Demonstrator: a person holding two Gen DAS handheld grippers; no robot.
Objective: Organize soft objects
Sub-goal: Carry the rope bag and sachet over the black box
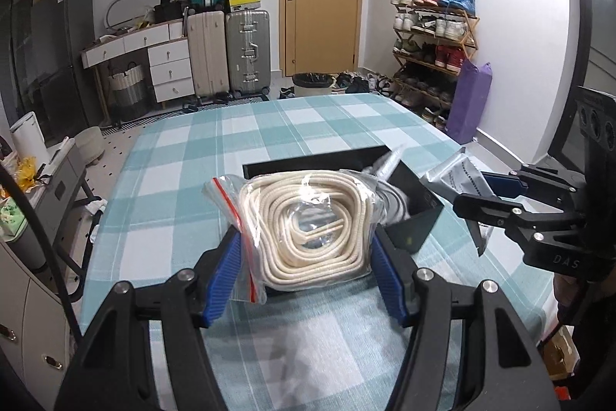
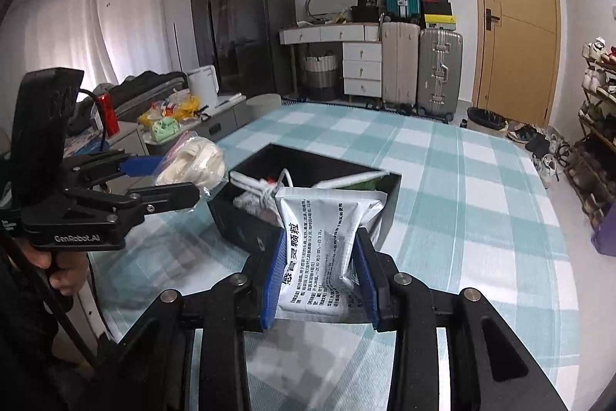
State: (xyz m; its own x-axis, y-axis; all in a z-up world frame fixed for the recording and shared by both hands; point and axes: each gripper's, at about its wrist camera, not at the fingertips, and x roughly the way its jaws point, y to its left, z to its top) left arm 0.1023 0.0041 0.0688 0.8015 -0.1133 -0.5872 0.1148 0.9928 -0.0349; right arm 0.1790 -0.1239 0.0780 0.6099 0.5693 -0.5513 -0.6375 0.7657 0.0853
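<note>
On the teal-and-white checked worktop sits an open black rectangular box, already holding soft items, presumably the collection point. The left gripper has its jaws clamped on a clear zip bag of coiled cream rope, held above the box's near edge. The right gripper has its jaws clamped on a silver foil sachet held upright beside the box, likely for deposit.
</note>
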